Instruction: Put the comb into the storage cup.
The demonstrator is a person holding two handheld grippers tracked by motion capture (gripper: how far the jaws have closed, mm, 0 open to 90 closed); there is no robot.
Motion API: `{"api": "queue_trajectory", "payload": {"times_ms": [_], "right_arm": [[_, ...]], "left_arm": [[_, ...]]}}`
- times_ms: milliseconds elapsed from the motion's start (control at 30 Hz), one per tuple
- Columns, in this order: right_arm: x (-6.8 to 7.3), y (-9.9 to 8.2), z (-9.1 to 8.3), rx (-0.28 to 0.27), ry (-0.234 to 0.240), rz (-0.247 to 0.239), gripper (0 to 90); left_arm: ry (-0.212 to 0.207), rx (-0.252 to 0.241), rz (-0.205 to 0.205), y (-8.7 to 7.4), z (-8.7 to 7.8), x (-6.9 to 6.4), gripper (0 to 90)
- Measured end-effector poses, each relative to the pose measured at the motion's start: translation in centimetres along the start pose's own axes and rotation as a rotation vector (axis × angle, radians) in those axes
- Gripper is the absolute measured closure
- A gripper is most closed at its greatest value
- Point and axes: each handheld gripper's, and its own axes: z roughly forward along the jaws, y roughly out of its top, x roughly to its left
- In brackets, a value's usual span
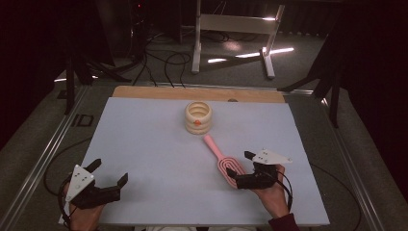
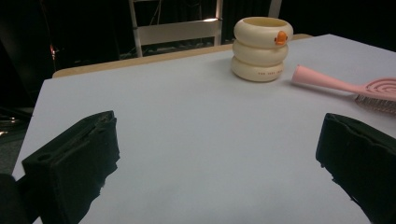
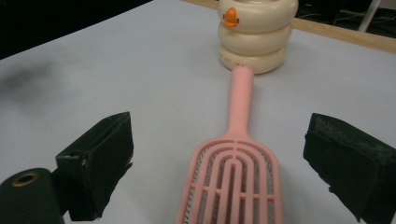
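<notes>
Nearest us, our right gripper (image 3: 219,163) stands spread astride the pink hairbrush (image 3: 236,177), its bristles hidden underneath, our left gripper (image 1: 108,173) released over bare mat (image 1: 154,159), handle tip reaching the cream ringed cup (image 1: 198,117).

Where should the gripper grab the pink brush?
Probably across the brush head's two long edges, from the head end: the open right gripper already straddles it. The brush lies flat, handle toward the cup.
</notes>
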Motion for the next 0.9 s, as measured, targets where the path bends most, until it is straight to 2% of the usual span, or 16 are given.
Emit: {"api": "queue_trajectory", "payload": {"times_ms": [167, 333, 367, 433, 467, 533, 567, 600, 700, 767, 800, 833, 900], "right_arm": [[0.6, -0.1, 0.7, 0.022, 0.017, -0.005, 9.1], [1.1, -0.2, 1.4, 0.044, 0.030, -0.003, 17.0], [1.3, -0.3, 1.5, 0.049, 0.028, -0.002, 20.0], [1.5, -0.4, 1.6, 0.052, 0.025, -0.006, 20.0], [1.5, -0.4, 1.6, 0.052, 0.025, -0.006, 24.1], [1.5, -0.4, 1.6, 0.052, 0.025, -0.006, 24.1], [2.1, -0.7, 1.9, 0.063, 0.013, -0.024, 24.1], [2.5, -0.9, 2.1, 0.066, 0.010, -0.033, 58.7], [2.7, -1.1, 2.4, 0.073, 0.007, -0.048, 73.8], [2.9, -1.3, 2.5, 0.079, -0.017, -0.071, 85.9], [2.9, -1.3, 2.5, 0.079, -0.017, -0.071, 85.9], [3.1, -1.3, 2.5, 0.084, -0.024, -0.078, 89.8], [3.3, -1.4, 2.7, 0.102, -0.029, -0.097, 90.0]], "left_arm": [[0.000, 0.000, 0.003, 0.0, 0.0, 0.0, 0.1], [0.001, -0.001, 0.002, 0.0, 0.0, 0.0, 0.1], [0.001, -0.001, 0.002, 0.0, 0.0, 0.0, 0.1], [0.001, -0.001, 0.002, 0.0, 0.0, 0.0, 0.1], [0.001, -0.001, 0.002, 0.0, 0.0, 0.0, 0.1], [0.000, 0.001, 0.004, -0.1, 0.0, 0.0, 0.1], [0.000, 0.001, 0.004, -0.1, 0.0, 0.0, 0.1], [-0.002, 0.004, 0.009, -0.1, 0.1, -0.1, 0.1], [-0.002, 0.004, 0.008, -0.1, 0.1, -0.1, 0.1], [-0.001, 0.005, 0.010, -0.1, 0.0, -0.1, 0.1], [-0.001, 0.005, 0.010, -0.1, 0.0, -0.1, 0.1], [-0.001, 0.004, 0.009, -0.1, 0.0, -0.1, 0.1], [0.000, 0.005, 0.009, -0.1, 0.1, -0.1, 0.1]]}}
